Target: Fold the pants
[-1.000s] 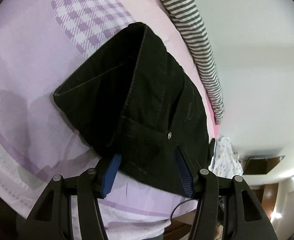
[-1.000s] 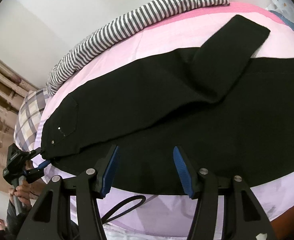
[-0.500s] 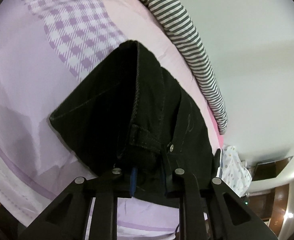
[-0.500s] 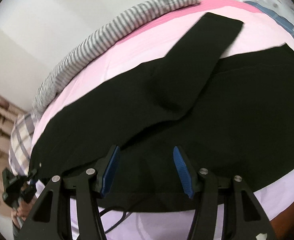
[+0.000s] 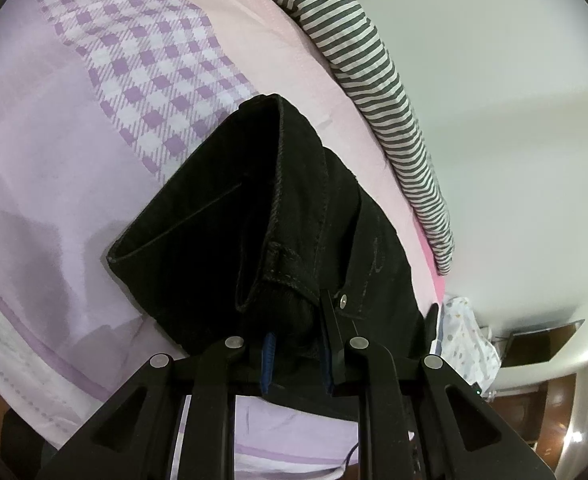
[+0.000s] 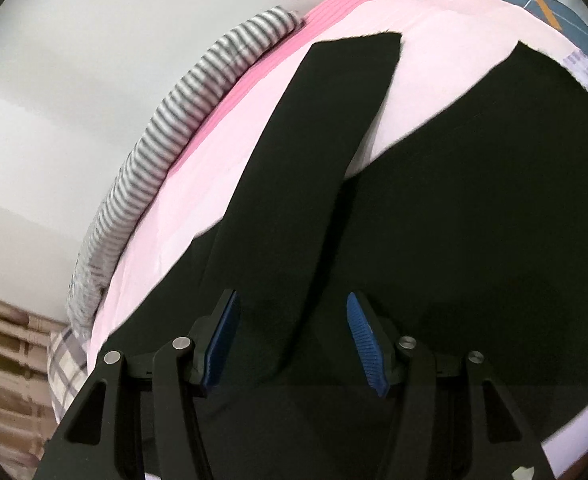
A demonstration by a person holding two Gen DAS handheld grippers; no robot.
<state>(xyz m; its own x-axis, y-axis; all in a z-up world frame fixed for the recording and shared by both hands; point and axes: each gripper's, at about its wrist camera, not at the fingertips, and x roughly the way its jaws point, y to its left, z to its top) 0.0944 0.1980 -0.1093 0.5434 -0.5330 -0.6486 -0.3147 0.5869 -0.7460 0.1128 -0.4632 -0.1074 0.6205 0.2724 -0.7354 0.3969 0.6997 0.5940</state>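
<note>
Now the left gripper (image 5: 296,354) is clenched on the waistband corner of the black denim pants (image 5: 277,240); its blue ribbed pads (image 5: 268,364) stand close together with bunched dark cloth pinched between them, and a small metal rivet (image 5: 342,300) shows just past the right-hand finger; the waistband rises away from the jaws and folds back on itself, open like a pocket mouth. Ahead and to the left of these tongs lies the lilac and pale-pink bed sheet with a checked purple panel (image 5: 149,68); a grey-and-white striped rolled cloth (image 5: 378,88) runs along the far right, against the white wall.

The right gripper (image 6: 291,344) is released, its jaws parted; whether the tips touch the cloth beneath is hard to judge, since the black surface gives little contrast. The pants (image 6: 474,220) spread flat directly ahead of it; one leg (image 6: 334,128) stretches away diagonally, its hem lying on the pink sheet (image 6: 446,56); the striped cloth (image 6: 181,120) curves along the far left.
</note>
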